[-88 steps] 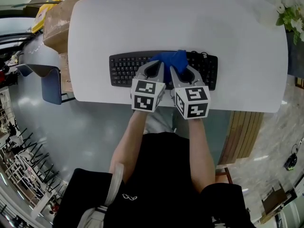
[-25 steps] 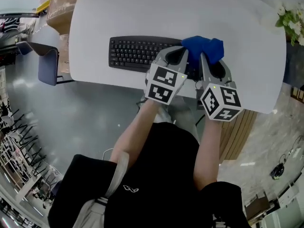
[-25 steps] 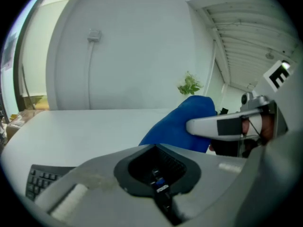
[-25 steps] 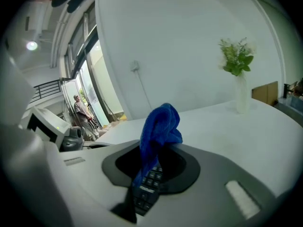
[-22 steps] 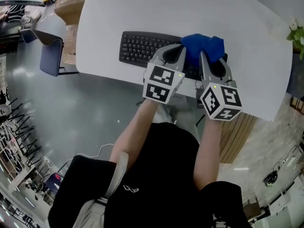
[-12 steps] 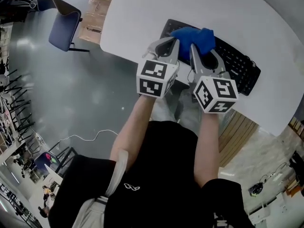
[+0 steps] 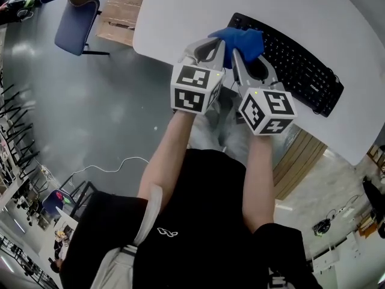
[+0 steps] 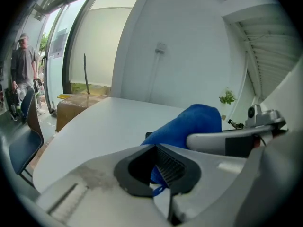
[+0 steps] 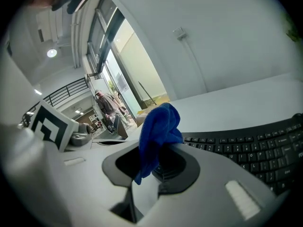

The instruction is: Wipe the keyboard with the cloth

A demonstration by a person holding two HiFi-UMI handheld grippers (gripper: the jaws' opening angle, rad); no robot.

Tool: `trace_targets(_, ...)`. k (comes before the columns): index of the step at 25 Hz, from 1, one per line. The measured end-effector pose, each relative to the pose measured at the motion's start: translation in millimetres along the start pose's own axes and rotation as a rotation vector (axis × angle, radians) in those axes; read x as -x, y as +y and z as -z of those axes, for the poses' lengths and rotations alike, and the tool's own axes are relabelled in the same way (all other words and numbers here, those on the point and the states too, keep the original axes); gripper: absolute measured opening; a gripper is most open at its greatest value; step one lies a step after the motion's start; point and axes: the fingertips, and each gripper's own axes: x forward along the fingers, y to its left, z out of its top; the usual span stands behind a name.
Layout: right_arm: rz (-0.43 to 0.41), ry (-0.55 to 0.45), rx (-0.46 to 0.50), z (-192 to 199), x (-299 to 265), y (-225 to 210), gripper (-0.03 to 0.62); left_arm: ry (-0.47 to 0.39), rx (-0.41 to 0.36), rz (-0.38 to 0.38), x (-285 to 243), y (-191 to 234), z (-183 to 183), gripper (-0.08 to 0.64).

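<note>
A black keyboard lies slantwise on the white table. A bunched blue cloth rests over the keyboard's left end. My left gripper and right gripper stand side by side, both shut on the cloth's near side. In the left gripper view the cloth bulges out past the closed left gripper, with the right gripper's finger beside it. In the right gripper view the cloth stands up from the closed right gripper, and the keyboard runs off to the right.
A blue chair and a cardboard box stand on the floor left of the table. A wooden panel is below the table's near edge. A cable lies on the floor. A person stands far off.
Both grippers have carried the cloth along the keyboard, from its right end one second ago to its left end now. The head view has swung, so the keyboard now lies slantwise.
</note>
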Motion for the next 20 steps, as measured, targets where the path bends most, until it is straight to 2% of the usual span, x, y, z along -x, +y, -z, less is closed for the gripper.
trace_targets(9,0.036,-0.046,-0.109,19.6,-3.1,-2.1,0.081,0.061,-0.069,0.029,-4.9,3.9,19.4,-0.003)
trace_targets(20,0.107,-0.059,-0.162,35.7,-6.7,-16.6,0.081,0.100,-0.099,0.058,-17.0,-1.9,32.5,-0.003)
